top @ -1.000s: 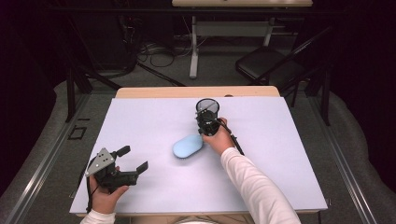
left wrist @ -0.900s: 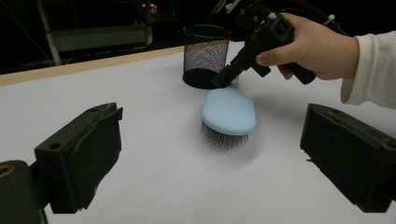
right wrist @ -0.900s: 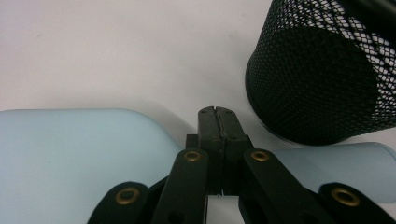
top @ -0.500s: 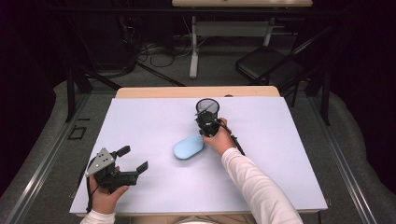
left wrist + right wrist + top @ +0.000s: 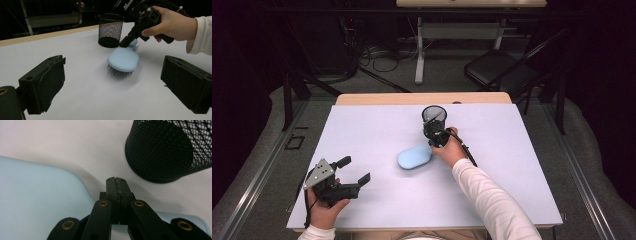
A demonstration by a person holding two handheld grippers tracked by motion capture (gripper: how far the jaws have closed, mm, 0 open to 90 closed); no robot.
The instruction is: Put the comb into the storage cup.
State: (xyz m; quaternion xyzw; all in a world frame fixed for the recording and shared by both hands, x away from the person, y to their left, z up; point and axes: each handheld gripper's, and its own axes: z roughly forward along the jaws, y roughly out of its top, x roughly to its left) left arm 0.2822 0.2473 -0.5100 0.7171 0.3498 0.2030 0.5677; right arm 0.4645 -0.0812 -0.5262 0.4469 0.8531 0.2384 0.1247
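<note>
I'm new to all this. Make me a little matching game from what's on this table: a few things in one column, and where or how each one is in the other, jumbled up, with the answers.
Things:
1. hairbrush
2. mesh cup
3. left gripper
4. right gripper

States:
A. stands upright at the far side of the white table
B. jaws together, tips down over the light blue handle
C. jaws wide apart, nothing between them, at the near left
D. lies bristles down in the middle

Pairs: 1-D, 2-A, 3-C, 4-B
</note>
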